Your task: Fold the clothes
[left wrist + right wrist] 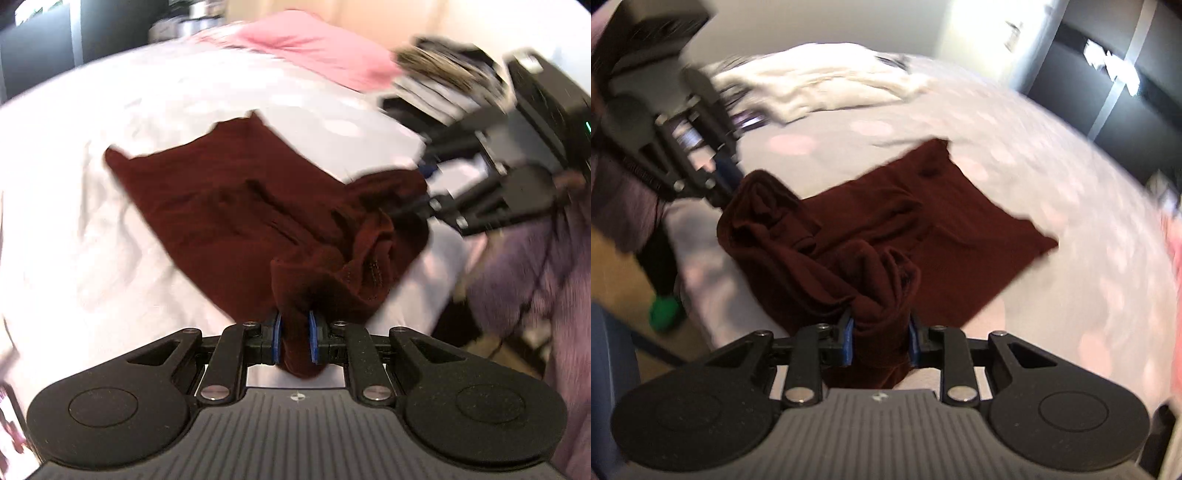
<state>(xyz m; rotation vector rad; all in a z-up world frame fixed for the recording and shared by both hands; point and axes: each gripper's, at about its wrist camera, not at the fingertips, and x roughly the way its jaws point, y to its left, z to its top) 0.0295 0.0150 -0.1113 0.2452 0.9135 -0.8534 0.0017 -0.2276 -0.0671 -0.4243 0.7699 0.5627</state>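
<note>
A dark maroon garment (229,199) lies spread on the white bed, its near edge bunched and lifted. My left gripper (294,338) is shut on a rolled fold of that edge, blue pads pressing both sides. In the right wrist view the same maroon garment (960,214) stretches away across the bed, and my right gripper (881,341) is shut on another thick bunch of its near edge. Each view shows the other gripper: the right gripper (424,206) at the cloth's right corner, the left gripper (727,173) at its left corner.
A pink cloth (314,48) lies at the far side of the bed (74,221), beside a stack of folded clothes (443,77). White crumpled fabric (820,88) lies further back. A person's purple sleeve (524,266) and a green slipper (665,314) are near the bed's edge.
</note>
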